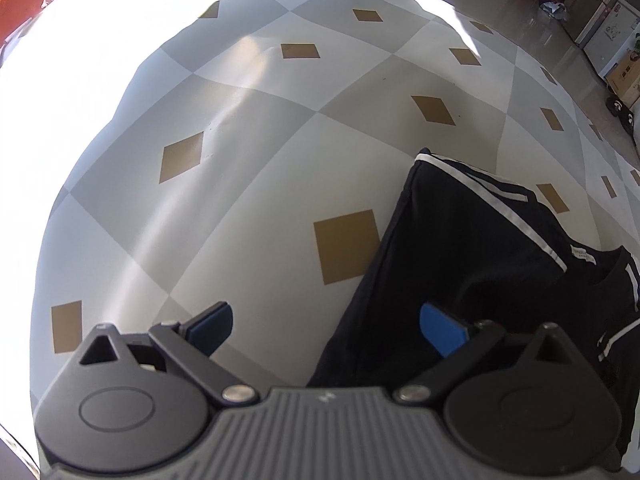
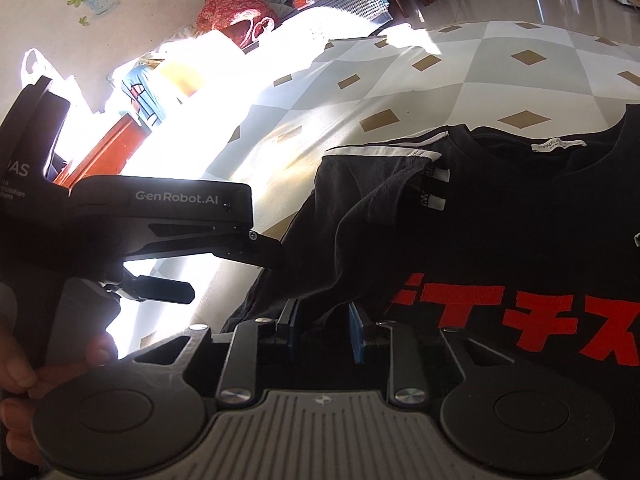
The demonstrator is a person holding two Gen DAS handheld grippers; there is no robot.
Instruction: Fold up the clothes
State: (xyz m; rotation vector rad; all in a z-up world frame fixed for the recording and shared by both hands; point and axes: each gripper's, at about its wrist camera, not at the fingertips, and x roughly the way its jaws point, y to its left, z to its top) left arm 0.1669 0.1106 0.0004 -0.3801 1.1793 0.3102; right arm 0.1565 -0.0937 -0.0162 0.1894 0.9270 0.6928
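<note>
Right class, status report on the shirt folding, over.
Left claw open, straddling black T-shirt edge. Right claw part closed over shirt fabric, grip unclear. Sleeve folded in. Nothing blocking.

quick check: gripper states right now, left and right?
Left gripper: open, holding nothing, one finger over the black T-shirt.
Right gripper: closed on a fold of the black T-shirt.

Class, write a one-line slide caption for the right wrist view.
Right gripper pinches the folded-in sleeve of a black T-shirt on a checked cloth, left gripper alongside.
</note>
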